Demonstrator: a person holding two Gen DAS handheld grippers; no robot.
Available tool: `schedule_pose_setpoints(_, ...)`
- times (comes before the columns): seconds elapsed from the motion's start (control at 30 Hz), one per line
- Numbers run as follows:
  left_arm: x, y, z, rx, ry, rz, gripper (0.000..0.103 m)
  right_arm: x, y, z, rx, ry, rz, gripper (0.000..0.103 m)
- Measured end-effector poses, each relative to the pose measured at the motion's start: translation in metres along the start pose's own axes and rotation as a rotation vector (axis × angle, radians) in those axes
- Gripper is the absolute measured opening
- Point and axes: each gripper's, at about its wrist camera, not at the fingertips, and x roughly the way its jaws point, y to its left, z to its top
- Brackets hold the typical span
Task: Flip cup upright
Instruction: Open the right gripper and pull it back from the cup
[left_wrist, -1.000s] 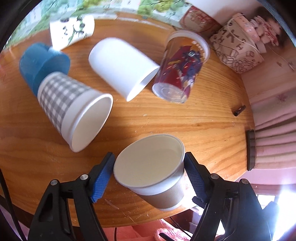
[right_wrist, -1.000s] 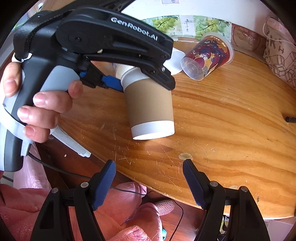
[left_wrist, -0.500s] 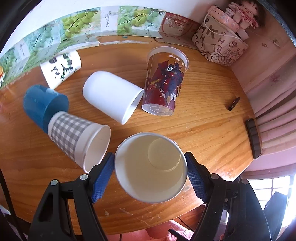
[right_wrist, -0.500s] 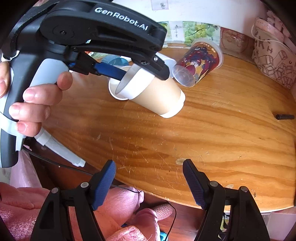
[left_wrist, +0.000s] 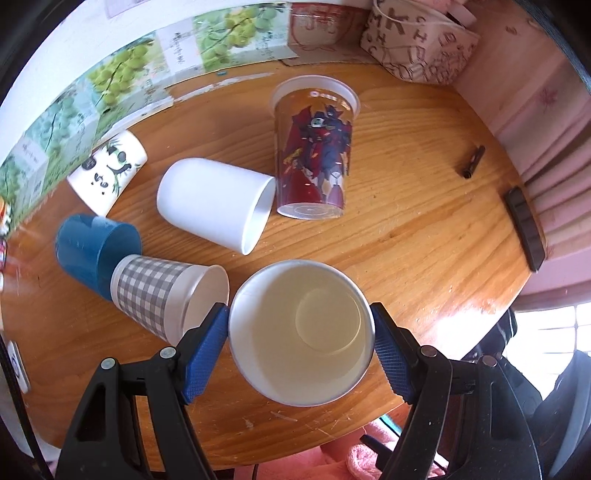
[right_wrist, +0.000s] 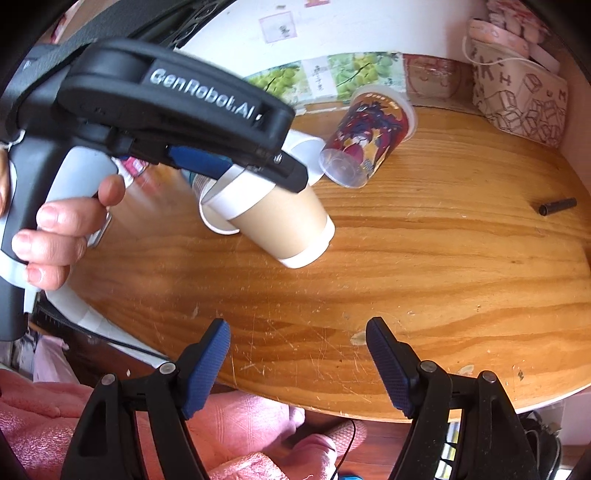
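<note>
Holding the brown paper cup (right_wrist: 280, 225) tilted above the table (right_wrist: 424, 280), the left gripper (left_wrist: 300, 334) should level its base before lowering, while the right gripper (right_wrist: 297, 352) hangs wide, empty.

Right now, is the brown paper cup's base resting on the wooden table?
No, the brown paper cup hangs tilted in the left tongs, clear of the wooden table.

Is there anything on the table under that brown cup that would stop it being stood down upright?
Nothing visible does. The left gripper holds the brown cup tilted above bare wood on the table. The nearest things, the checked cup and the white cup, lie off to the side.
</note>
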Motion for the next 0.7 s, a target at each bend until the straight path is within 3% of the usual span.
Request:
schedule_pose_setpoints(0.37, -0.008, -0.017, 0.002, 0.076, 0.025, 0.027, 0.085, -0.01, -0.014, -0.002, 0.108, -0.054, -0.007, 0.082)
schedule_pose_setpoints(0.7, -0.041, -0.017, -0.017, 0.047, -0.07, -0.025, 0.085, -0.037, -0.02, -0.012, 0.109, -0.062, -0.088, 0.087)
